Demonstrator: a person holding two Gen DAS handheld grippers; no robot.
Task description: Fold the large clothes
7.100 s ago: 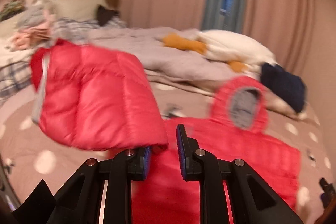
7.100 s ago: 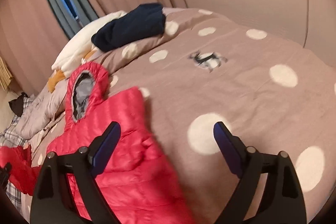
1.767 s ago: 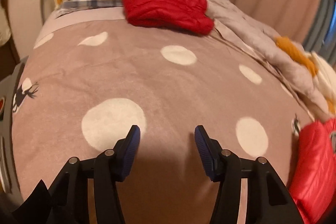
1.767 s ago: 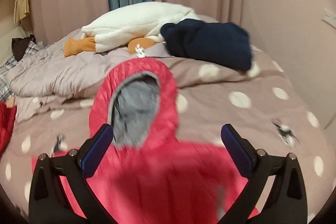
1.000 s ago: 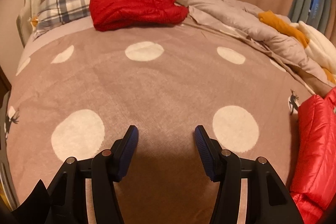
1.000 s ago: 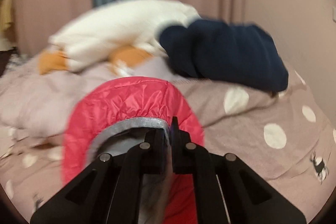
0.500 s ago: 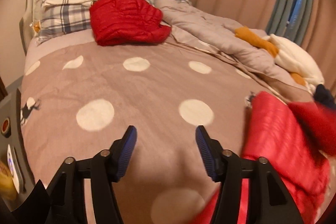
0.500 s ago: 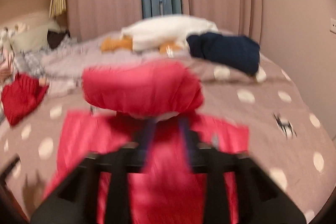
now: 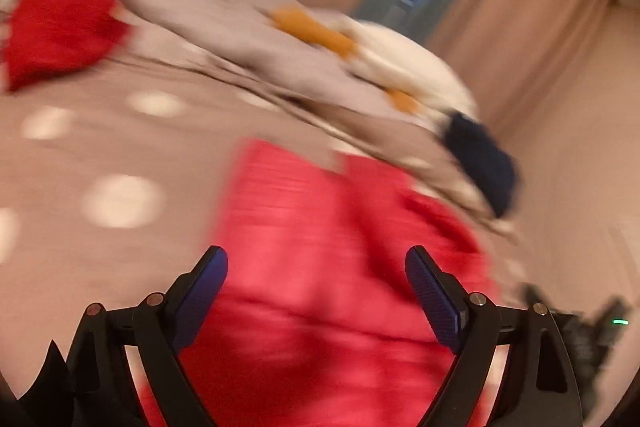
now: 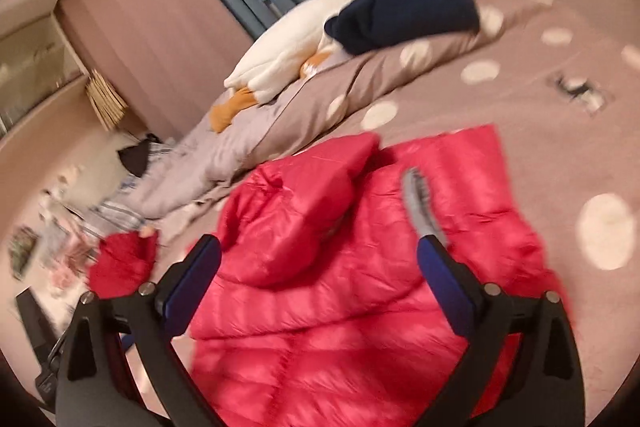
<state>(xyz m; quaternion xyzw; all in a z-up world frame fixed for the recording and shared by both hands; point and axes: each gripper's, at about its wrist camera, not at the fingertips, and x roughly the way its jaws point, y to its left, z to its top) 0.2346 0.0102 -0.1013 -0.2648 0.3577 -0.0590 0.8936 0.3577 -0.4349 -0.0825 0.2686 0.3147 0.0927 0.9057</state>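
The red jacket [image 10: 352, 283] lies flat on the near part of the spotted bed [image 10: 560, 131], its hood [image 10: 304, 211] folded down over the back. Both the left gripper [image 9: 316, 267] and right gripper [image 10: 318, 259] have just been opening; their jaws stand wide and empty above it. A second red jacket [image 9: 60, 27] sits far left.

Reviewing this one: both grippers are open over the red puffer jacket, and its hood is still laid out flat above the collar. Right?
Not quite. The hood is folded down onto the red puffer jacket, as the right wrist view shows. The left gripper and right gripper are open over it.
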